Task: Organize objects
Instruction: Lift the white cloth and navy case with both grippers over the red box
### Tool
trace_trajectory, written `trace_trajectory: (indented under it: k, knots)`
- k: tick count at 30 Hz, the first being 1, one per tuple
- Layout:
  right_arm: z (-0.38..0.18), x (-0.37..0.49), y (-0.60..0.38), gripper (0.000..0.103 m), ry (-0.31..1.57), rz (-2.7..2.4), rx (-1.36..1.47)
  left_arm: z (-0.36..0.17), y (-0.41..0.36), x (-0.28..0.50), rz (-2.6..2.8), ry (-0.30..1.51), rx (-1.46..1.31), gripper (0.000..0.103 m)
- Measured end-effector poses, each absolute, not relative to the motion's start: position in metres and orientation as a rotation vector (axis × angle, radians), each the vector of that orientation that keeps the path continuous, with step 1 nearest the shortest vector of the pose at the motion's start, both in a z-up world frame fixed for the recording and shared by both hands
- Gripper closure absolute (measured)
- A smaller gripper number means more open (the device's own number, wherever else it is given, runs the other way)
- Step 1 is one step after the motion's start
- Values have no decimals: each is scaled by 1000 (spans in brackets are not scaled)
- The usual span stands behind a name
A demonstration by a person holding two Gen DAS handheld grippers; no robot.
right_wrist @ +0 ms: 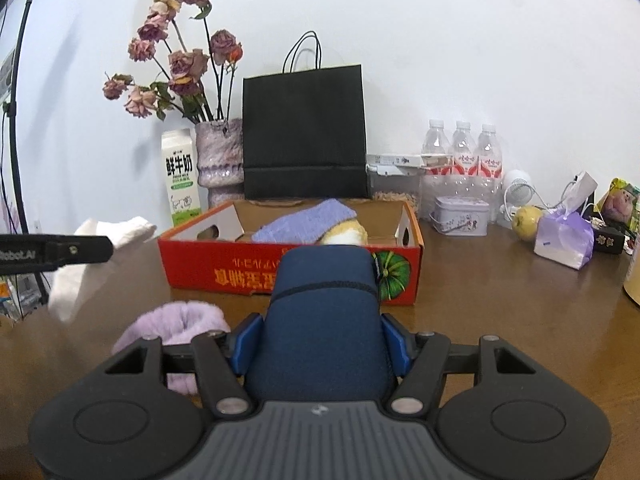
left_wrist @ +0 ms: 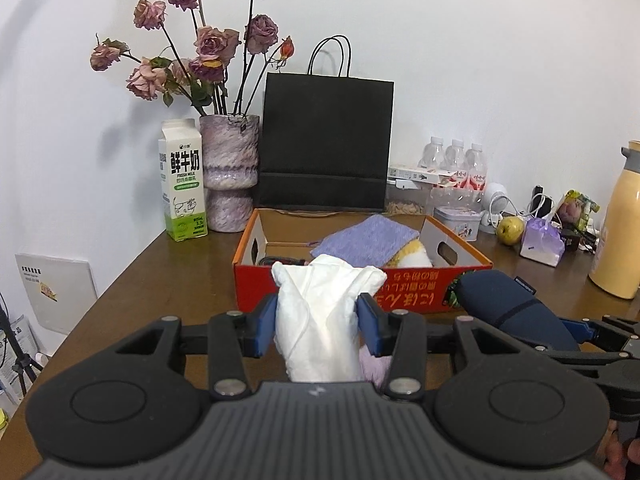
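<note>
My left gripper [left_wrist: 318, 320] is shut on a white sock [left_wrist: 320, 312], held above the table just in front of the red cardboard box [left_wrist: 360, 292]. My right gripper [right_wrist: 320, 344] is shut on a navy blue sock [right_wrist: 324, 312], also in front of the box [right_wrist: 224, 272]. The box holds a purple knitted cloth [left_wrist: 372, 240] and a yellow-white soft item [left_wrist: 416, 256]. A fluffy lilac sock [right_wrist: 176, 320] lies on the table left of my right gripper. The white sock and left gripper also show at the left of the right wrist view [right_wrist: 116, 232].
Behind the box stand a black paper bag [left_wrist: 326, 140], a purple vase with dried roses [left_wrist: 230, 172] and a milk carton [left_wrist: 182, 184]. At the right are water bottles [right_wrist: 464, 148], a tin [right_wrist: 460, 210], a pear [right_wrist: 528, 218], a lilac bag [right_wrist: 564, 240] and a yellow flask [left_wrist: 620, 224].
</note>
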State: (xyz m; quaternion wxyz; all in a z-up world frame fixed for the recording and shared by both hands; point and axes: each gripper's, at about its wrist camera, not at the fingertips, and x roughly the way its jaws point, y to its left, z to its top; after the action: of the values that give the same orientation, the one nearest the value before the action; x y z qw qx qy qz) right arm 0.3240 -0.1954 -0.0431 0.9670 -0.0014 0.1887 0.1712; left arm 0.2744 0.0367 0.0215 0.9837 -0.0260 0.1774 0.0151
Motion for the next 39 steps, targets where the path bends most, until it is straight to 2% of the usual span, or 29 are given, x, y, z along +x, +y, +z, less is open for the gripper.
trace_trajectory:
  k: [18,39]
  knots:
    - [-2,384,-177,41,290,349,52,49,26,348,66,337,-91,59]
    - [3,454,-164,41,280,357,51,55,31,426,93,343,-149,59]
